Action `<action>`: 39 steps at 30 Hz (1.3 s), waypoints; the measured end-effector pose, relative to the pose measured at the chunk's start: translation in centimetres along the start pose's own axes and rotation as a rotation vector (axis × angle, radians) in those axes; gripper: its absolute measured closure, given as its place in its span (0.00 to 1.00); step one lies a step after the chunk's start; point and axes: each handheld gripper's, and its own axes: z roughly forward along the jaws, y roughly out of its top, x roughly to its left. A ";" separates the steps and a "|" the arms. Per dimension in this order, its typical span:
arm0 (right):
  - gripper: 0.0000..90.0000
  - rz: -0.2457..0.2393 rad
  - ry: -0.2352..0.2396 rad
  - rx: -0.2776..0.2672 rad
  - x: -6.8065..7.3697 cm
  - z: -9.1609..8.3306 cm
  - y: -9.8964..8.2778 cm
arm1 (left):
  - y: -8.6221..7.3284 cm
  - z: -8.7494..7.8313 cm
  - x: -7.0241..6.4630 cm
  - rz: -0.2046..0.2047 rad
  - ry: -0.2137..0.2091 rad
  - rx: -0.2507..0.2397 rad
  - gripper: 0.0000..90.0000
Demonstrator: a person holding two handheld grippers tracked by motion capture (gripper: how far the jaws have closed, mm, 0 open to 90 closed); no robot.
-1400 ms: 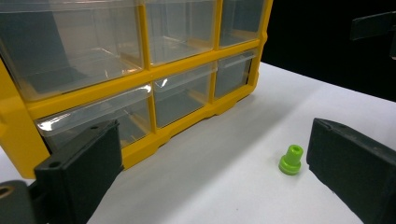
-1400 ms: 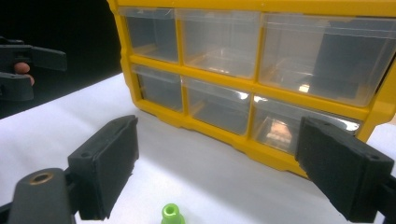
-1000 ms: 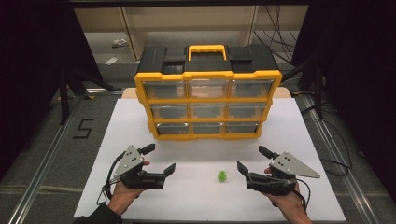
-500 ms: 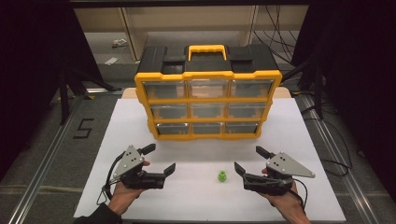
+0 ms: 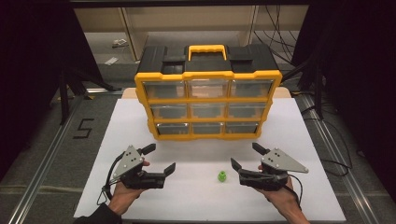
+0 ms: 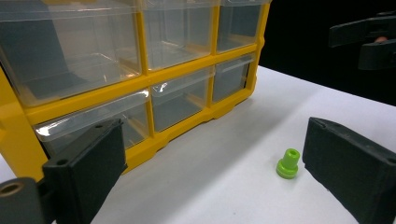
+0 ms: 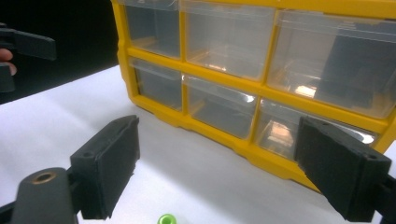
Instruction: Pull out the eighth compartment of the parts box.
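A small green plastic piece (image 5: 222, 176) stands on the white table top (image 5: 196, 154) between my two grippers. It also shows as the green piece (image 6: 287, 163) just left of the right jaw in the left gripper view, and the green piece (image 7: 166, 219) peeks in at the bottom edge of the right gripper view. My left gripper (image 5: 159, 159) is open with nothing between its jaws, left of the piece. My right gripper (image 5: 247, 156) is open and empty too, just right of the piece. Behind them stands a yellow and black drawer cabinet (image 5: 208, 100) with clear drawers, all shut.
The cabinet (image 6: 140, 79) rises close ahead in both gripper views, as does the same cabinet (image 7: 261, 70). Metal rails (image 5: 42, 163) run along the table's sides. Dark floor and cables lie beyond the right edge. White surface lies open in front of the cabinet.
My right gripper has moved a little left, nearer to the green piece. The left gripper has stayed about where it was.
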 end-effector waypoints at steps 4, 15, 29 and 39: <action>0.17 -0.014 -0.006 0.005 0.0 0.6 0.1 | 0.0 0.0 0.0 0.002 0.001 -0.001 0.07; 0.18 -0.127 -0.053 0.010 0.6 3.3 0.6 | 0.0 -0.1 0.0 -0.003 0.000 -0.004 0.07; 0.18 -0.234 -0.086 0.022 0.9 5.6 0.8 | 0.0 -0.1 0.0 -0.005 -0.001 -0.006 0.07; 0.19 -0.346 -0.118 0.036 1.5 7.4 0.8 | 0.0 0.0 0.0 -0.004 -0.005 -0.004 0.07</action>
